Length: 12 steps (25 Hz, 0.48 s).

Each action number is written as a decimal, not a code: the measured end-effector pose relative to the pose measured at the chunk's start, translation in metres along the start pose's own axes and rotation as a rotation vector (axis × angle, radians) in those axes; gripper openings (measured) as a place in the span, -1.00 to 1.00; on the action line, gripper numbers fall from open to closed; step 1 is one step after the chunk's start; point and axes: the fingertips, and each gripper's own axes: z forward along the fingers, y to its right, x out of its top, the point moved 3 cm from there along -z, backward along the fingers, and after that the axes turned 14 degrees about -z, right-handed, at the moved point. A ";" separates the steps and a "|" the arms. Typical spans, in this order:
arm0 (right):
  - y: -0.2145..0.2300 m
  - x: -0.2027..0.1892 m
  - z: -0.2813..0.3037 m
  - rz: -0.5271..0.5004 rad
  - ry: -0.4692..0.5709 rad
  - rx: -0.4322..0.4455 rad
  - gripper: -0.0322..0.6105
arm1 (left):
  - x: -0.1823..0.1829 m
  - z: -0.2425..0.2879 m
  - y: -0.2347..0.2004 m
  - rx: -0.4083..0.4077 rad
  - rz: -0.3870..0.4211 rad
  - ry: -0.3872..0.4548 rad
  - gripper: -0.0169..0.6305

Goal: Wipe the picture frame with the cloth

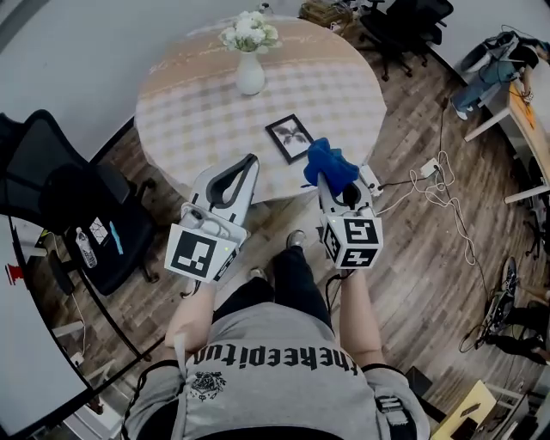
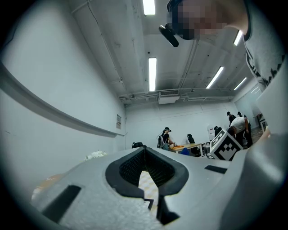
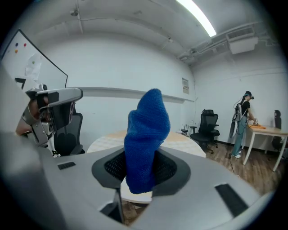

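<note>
A small black picture frame [image 1: 290,137] lies flat near the front edge of the round table [image 1: 198,112], which has a pale checked cloth. My right gripper [image 1: 332,182] is held just off that edge, right of the frame, and is shut on a blue cloth [image 1: 331,163] that bunches up out of its jaws. In the right gripper view the blue cloth [image 3: 146,143] stands upright between the dark pads and hides the frame. My left gripper [image 1: 250,161] hovers at the table's front edge, left of the frame, shut with nothing in it. Its tips [image 2: 145,150] meet.
A white vase of white flowers [image 1: 250,51] stands at the table's far side. A black office chair [image 1: 77,206] is on the left. A power strip with cables [image 1: 427,172] lies on the wooden floor to the right. More chairs [image 1: 404,26] and a desk [image 1: 526,112] are behind.
</note>
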 end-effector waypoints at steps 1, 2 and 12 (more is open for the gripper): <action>-0.002 0.003 -0.005 -0.006 0.008 -0.005 -0.51 | 0.000 -0.002 0.001 -0.002 -0.005 0.001 -0.89; -0.003 0.006 -0.009 -0.011 0.017 -0.010 -0.51 | 0.001 -0.004 0.002 -0.005 -0.012 0.002 -0.89; 0.000 0.024 -0.034 -0.025 0.077 -0.036 -0.51 | 0.008 -0.004 0.012 -0.028 -0.020 0.023 -0.89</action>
